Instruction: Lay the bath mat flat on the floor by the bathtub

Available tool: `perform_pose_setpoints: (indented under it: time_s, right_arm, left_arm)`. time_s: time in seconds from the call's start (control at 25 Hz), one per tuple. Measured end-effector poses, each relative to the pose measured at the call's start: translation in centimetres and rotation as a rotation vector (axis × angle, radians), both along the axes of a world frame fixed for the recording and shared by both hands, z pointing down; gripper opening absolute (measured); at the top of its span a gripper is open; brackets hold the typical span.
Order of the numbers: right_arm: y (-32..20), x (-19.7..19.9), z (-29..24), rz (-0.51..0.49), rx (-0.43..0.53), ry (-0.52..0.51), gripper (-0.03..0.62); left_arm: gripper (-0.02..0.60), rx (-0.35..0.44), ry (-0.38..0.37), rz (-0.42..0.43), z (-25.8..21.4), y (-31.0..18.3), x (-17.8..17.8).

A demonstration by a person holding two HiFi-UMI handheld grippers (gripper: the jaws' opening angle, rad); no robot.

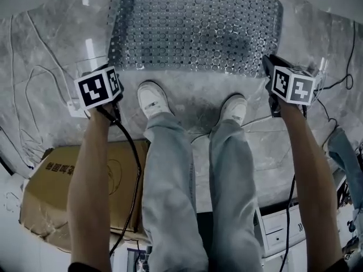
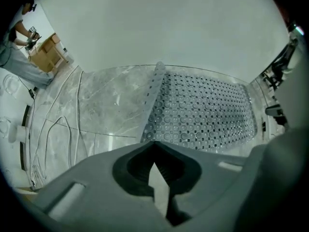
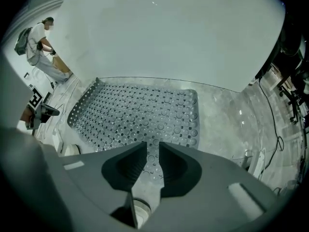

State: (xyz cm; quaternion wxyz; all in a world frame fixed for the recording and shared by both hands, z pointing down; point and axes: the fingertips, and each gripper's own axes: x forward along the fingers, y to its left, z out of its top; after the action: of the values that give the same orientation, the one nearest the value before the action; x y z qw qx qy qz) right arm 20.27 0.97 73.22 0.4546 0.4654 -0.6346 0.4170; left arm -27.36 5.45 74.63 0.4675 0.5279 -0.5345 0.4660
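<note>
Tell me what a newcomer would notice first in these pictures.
The translucent grey rubber bath mat, full of holes and bubbles, lies spread on the grey marble floor. The person's white shoes stand at its near edge, between the shut left gripper and the open right gripper.

Clear rectangular bath mat [image 1: 195, 27] with rounded corners, studded all over with rows of round cups and small holes. Spread out flat on the grey marbled floor [image 1: 51, 50], long side set along the white bathtub wall [image 3: 169, 37]. Placed ahead of both pairs of jaws, touching neither. Ahead and off to the right of the left jaws. Ahead and mostly to the left of the right jaws, visible through their gap at the near edge.
</note>
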Motion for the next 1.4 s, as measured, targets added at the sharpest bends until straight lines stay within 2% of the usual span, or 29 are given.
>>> perform_pose_setpoints:
  time_s: [0.12, 0.28, 0.52, 0.72, 0.92, 1.16, 1.4]
  right_arm:
    - [0.8, -2.2, -0.8, -0.062, -0.029, -0.038, 0.003]
    - [1.5, -4.8, -2.1, -0.101, -0.050, -0.101, 0.003]
    - [2.6, -7.0, -4.4, -0.093, -0.057, -0.152, 0.003]
    - [3.8, -8.3, -6.5, -0.188, -0.081, -0.159, 0.003]
    - [4.0, -9.1, -9.4, -0.171, -0.081, -0.190, 0.003]
    - [4.7, -9.9, -12.2, -0.156, -0.079, -0.218, 0.003]
    - [5.0, -11.3, -15.6, -0.145, -0.050, -0.250, 0.003]
  left_arm:
    - [0.003, -0.004, 0.027, 0.012, -1.1, 0.3, 1.8]
    - [0.003, 0.004, 0.090, 0.086, -3.0, 0.1, 4.9]
    - [0.003, 0.026, 0.184, 0.033, -5.9, 0.1, 8.2]
    - [0.003, 0.036, 0.234, 0.011, -8.3, 0.2, 10.6]
    - [0.003, 0.024, 0.259, 0.068, -11.0, -0.2, 11.2]
    - [0.003, 0.026, 0.263, 0.064, -14.1, -0.2, 11.4]
    - [0.003, 0.041, 0.342, 0.025, -17.6, 0.6, 13.5]
